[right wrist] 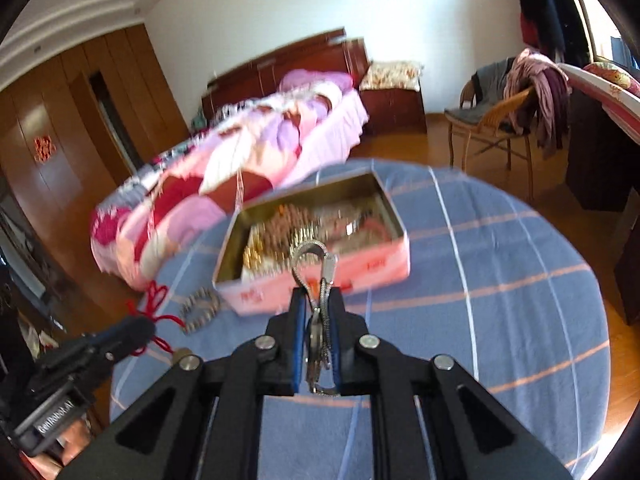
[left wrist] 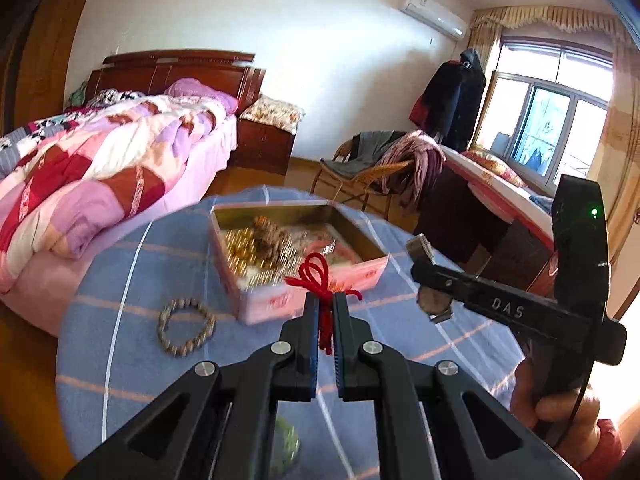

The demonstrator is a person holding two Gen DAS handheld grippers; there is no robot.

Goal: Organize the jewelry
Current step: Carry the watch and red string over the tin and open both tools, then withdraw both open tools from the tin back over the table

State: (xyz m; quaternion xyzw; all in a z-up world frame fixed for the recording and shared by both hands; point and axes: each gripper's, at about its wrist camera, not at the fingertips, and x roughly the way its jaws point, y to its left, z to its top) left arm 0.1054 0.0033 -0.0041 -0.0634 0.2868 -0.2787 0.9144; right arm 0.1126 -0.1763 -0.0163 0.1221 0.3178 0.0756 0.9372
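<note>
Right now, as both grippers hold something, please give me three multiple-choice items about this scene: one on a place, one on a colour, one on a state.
1. Where does the beaded bracelet lie?
A. in the tin
B. on the blue cloth, beside the tin
C. on the bed

2. What colour is the cord held by the left gripper?
A. red
B. green
C. white

3. How is the tin box?
A. closed by a lid
B. upside down
C. open, with jewelry inside

Answers: 1 B, it rests on the cloth outside the tin; 2 A, red loops rise from the jaws; 3 C, no lid covers its contents.
</note>
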